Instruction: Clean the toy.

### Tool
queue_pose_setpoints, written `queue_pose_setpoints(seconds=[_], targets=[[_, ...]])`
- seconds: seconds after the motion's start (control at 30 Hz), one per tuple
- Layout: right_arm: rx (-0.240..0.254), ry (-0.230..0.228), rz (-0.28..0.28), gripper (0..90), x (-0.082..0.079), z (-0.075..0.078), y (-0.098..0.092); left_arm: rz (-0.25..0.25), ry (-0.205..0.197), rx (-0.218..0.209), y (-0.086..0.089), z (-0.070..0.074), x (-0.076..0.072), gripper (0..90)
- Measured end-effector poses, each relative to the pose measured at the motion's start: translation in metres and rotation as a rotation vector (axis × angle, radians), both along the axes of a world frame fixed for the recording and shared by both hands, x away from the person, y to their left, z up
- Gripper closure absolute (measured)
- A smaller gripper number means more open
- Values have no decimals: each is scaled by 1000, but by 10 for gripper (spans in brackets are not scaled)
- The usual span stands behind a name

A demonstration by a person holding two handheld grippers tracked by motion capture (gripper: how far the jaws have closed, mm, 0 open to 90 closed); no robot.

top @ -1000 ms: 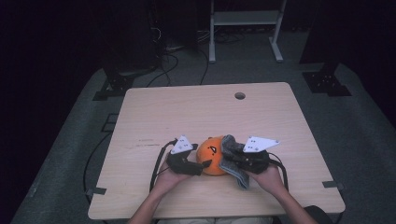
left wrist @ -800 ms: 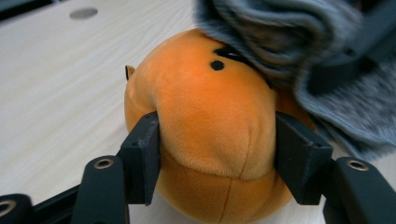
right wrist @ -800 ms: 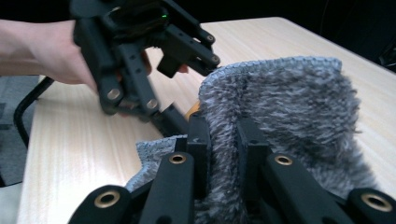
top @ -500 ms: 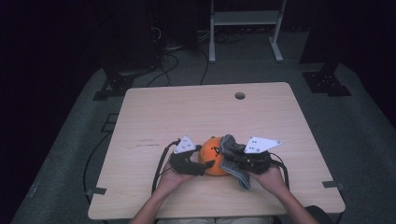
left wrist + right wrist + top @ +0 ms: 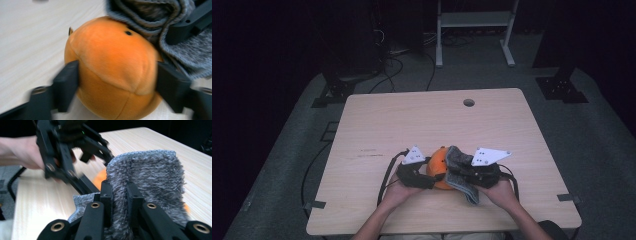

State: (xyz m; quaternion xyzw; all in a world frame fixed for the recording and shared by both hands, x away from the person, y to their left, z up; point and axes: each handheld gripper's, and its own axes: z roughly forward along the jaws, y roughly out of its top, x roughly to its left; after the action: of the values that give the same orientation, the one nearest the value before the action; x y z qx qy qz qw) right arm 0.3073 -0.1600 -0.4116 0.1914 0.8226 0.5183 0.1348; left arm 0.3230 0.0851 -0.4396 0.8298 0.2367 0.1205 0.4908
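Orange plush: a round stuffed toy (image 5: 112, 72), stitched in panels, one small dark dot on its upper face; it lay at the near middle of the table, at about 6 o'clock from the cable hole (image 5: 469, 102).
Grey knit: a fuzzy sock-like sleeve (image 5: 147, 182), draped against the toy's side at its 3 o'clock in the high view, its cuff pointing to 12 o'clock.
Left gripper (image 5: 117, 85): its jaws had just been closing, the toy between them; in the left gripper view the pads stood against the toy's two flanks, so I judged it grasping the toy.
Right gripper (image 5: 118, 192): clenched on a fold of the grey knit, the cloth pinched upright between the two jaws.
Hands: the left hand (image 5: 398, 189) and the right hand (image 5: 504, 192) came in from 6 o'clock, one behind each gripper.
Table (image 5: 412, 120): pale wood grain, bare toward 12 o'clock.
Handling, toy: judged light and soft, apt to squash and bulge under pressure; fleece should not slip. Best taken across the widest middle, as held.
Handling, knit: judged limp, stretchy, light; it would sag wherever unsupported. Best taken at the cuff edge, so the mouth could be drawn open over the toy.
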Motion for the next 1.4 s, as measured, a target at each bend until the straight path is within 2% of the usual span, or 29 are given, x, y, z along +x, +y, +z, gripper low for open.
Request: queue_pose_setpoints(seconds=[0.03, 0.07, 0.1, 0.27, 0.3, 0.33, 0.37, 0.4, 0.43, 0.5, 0.6, 0.63, 0.73, 0.77, 0.8, 0.83, 0.87, 0.9, 1.0, 1.03, 1.13, 1.2, 1.23, 1.27, 1.3, 1.33, 1.4], targets=[[-9, -25, 13, 783, 0, 3, 8, -24, -69, 53, -3, 1, -7, 363], [-9, -25, 13, 783, 0, 3, 8, -24, -69, 53, -3, 1, -7, 376], [-14, -36, 1, 782, 3, 6, 8, -45, -108, 86, -4, 3, -10, 382], [-1, -28, -45, 778, 9, 7, -9, -68, -128, 94, -4, 2, -11, 382], [5, 8, -35, 746, 11, 5, -16, -78, -140, 107, -6, 3, -12, 379], [5, 8, -35, 746, 11, 5, -16, -78, -140, 107, -6, 3, -12, 378], [2, -9, -34, 696, 10, 3, -17, -84, -154, 113, -8, 2, -14, 378], [2, -9, -34, 696, 10, 3, -17, -84, -154, 113, -8, 2, -14, 378], [-16, -36, -31, 606, 9, 2, -16, -84, -157, 116, -8, 3, -15, 378], [-30, -52, -14, 571, 9, 1, -15, -91, -169, 133, -9, 3, -17, 379], [-30, -40, 2, 545, 11, -2, -14, -99, -177, 143, -10, 3, -18, 379], [-23, -7, 1, 531, 13, -4, -14, -102, -180, 148, -12, 3, -17, 377], [-13, 10, -9, 551, 14, -8, -13, -99, -165, 147, -12, 2, -16, 328], [-18, 40, -20, 617, 15, -10, -10, -87, -141, 134, -11, 2, -15, 274], [-18, 40, -20, 617, 15, -10, -10, -76, -105, 111, -10, 3, -13, 274], [-30, 42, -33, 700, 13, -10, -7, -51, -21, 55, -9, 4, -7, 184], [-30, 42, -33, 700, 13, -10, -7, -51, -21, 55, -9, 4, -7, 179], [-25, 42, -46, 737, 12, -10, -4, -27, 9, 26, -7, 3, -5, 187], [-31, 30, -52, 753, 11, -9, -3, -23, -14, 39, -6, 3, -5, 301], [-21, 29, -58, 762, 10, -6, -5, -26, -46, 51, -7, 3, -7, 327], [-8, 35, -59, 766, 12, -3, -10, -35, -59, 61, -7, 3, -7, 348], [-6, 31, -81, 768, 14, -1, -17, -43, -74, 71, -6, 2, -7, 357], [-25, 34, -120, 768, 17, -2, -25, -41, -67, 65, -3, 1, -7, 354], [-25, 34, -120, 768, 17, -2, -25, -41, -67, 65, -3, 1, -7, 337], [-19, 78, -123, 768, 22, -5, -32, -38, -56, 61, -2, 2, -6, 297], [-19, 78, -123, 768, 22, -5, -32, -34, -38, 48, -2, 3, -5, 297], [-13, 89, -119, 768, 21, -8, -32, -23, -4, 10, -2, 6, -3, 182]])
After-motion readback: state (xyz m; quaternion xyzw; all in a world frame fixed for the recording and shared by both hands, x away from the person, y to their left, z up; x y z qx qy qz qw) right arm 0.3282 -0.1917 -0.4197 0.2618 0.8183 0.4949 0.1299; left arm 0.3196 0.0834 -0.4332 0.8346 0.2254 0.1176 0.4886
